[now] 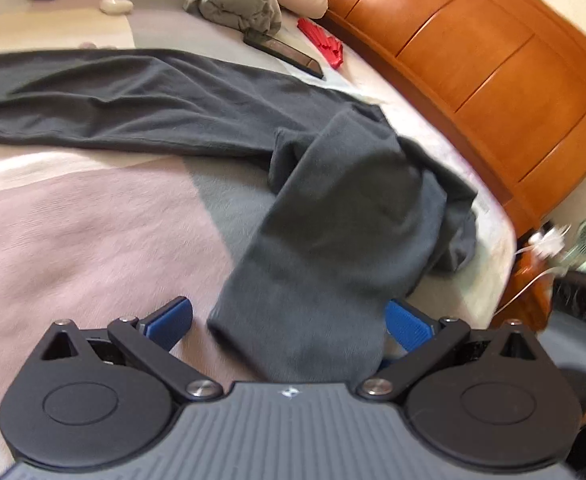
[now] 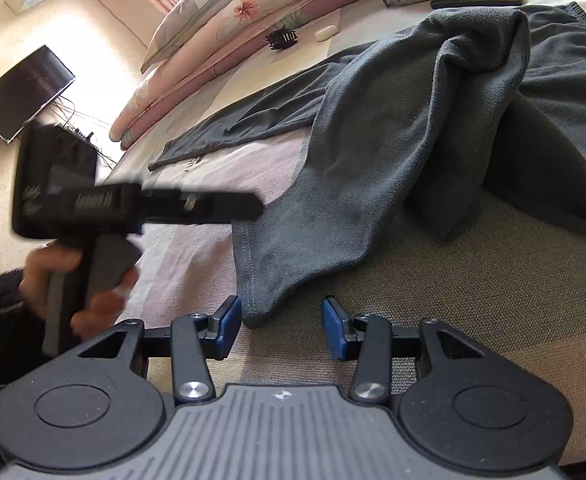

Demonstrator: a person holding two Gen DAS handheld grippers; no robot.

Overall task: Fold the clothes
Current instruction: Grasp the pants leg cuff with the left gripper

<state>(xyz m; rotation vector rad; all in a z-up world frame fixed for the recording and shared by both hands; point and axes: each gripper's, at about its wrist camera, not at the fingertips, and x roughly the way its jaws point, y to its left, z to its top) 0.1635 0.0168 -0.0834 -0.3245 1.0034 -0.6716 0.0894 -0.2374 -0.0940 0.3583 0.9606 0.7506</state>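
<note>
Dark grey trousers lie across the bed, one leg stretched flat to the left. The other leg is bunched and runs toward me, its end lying between the blue pads of my left gripper, which stands wide open. In the right wrist view a hem corner of the trousers dips between the fingers of my right gripper, also open. There my left gripper appears blurred, side-on, held by a hand just left of the cloth.
The bedspread is pink, grey and cream. At its far side lie a crumpled grey-green garment, a phone, a red object, a white pebble-like item, a black clip and pillows. An orange wooden headboard bounds the right.
</note>
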